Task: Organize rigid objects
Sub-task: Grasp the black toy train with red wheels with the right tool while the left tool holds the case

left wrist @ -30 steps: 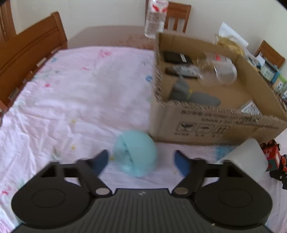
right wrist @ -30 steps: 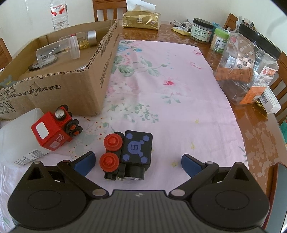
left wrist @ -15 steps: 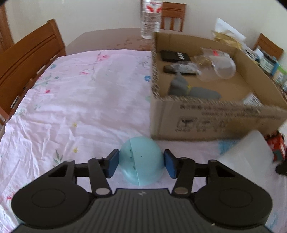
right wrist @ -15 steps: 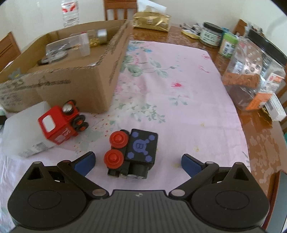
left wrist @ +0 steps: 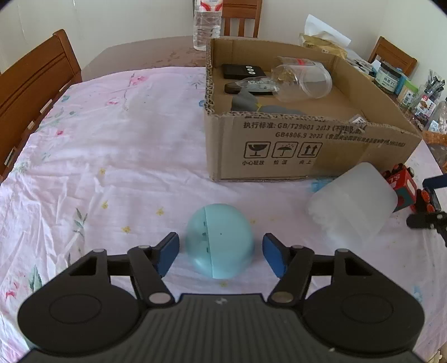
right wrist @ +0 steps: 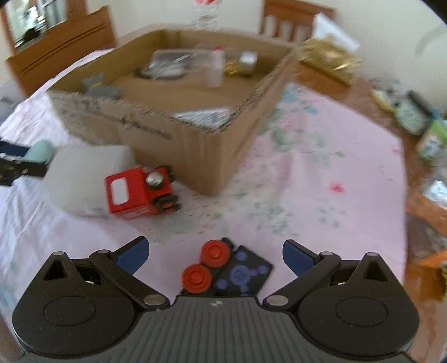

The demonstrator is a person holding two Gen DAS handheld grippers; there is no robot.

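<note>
A pale blue ball (left wrist: 220, 243) rests on the pink flowered cloth between the fingers of my left gripper (left wrist: 220, 247). The jaws are opening, and a gap shows on each side of the ball. In the right wrist view, a black toy engine with red wheels (right wrist: 240, 273) lies deep between the fingers of my right gripper (right wrist: 215, 247), which stands open and does not touch it. A red toy engine (right wrist: 137, 192) lies on its side further off, against a white plastic container (right wrist: 81, 178). The cardboard box (left wrist: 279, 145) stands behind them.
The box holds a clear jar (left wrist: 304, 81), dark remotes (left wrist: 243, 71) and a grey item. A water bottle (left wrist: 206, 25) stands behind it. Jars, a gold packet (right wrist: 329, 58) and other clutter line the table's right side. Wooden chairs (left wrist: 33, 83) surround the table.
My left gripper closed on the blue ball, then spread off it, and the ball stayed on the cloth. My right gripper rolled and shifted, so the black engine now sits closer to its body.
</note>
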